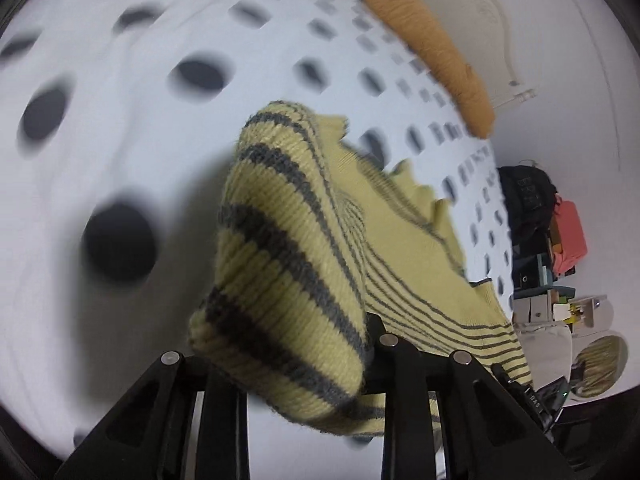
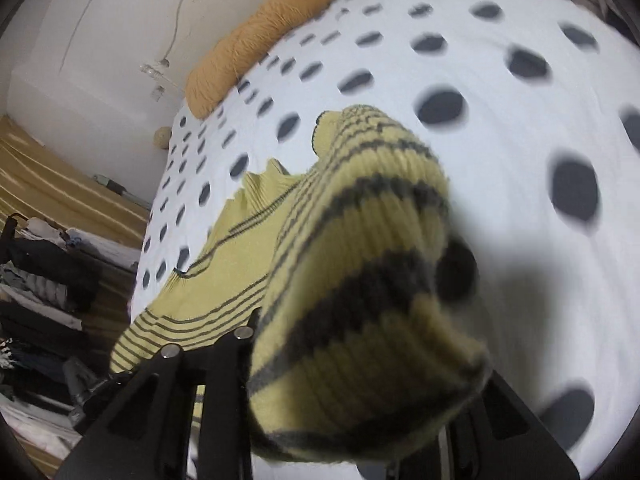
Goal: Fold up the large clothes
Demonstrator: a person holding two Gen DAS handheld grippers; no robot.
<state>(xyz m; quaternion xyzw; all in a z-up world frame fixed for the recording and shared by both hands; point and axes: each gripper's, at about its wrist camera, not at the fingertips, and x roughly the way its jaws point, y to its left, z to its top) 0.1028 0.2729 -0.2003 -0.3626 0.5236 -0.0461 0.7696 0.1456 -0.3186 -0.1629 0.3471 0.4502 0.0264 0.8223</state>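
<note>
Left wrist view: the left gripper (image 1: 304, 364) is clamped on a bunched fold of the yellow sweater (image 1: 288, 264), its ribbed, grey-striped edge bulging up between the black fingers (image 1: 404, 392). The rest of the sweater trails away to the right, lying across the white bedspread (image 1: 120, 100) with dark dots. An orange pillow (image 1: 432, 52) sits at the far edge of the bed against the pale wall (image 1: 560, 40). Clutter of bags and boxes (image 1: 552, 240) stands beside the bed at right. The bedspread is smeared by blur.

Right wrist view: the right gripper (image 2: 344, 364) is likewise closed on a thick ribbed wad of the same sweater (image 2: 360, 280); the right-hand finger is mostly hidden behind cloth, so the grip there is probably full but only partly visible. The sweater body stretches back left over the spotted bedspread (image 2: 480, 80). The orange pillow (image 2: 256, 44) lies at the bed's head. Piled clothes (image 2: 44, 280) sit on the wooden floor (image 2: 60, 188) at left.
</note>
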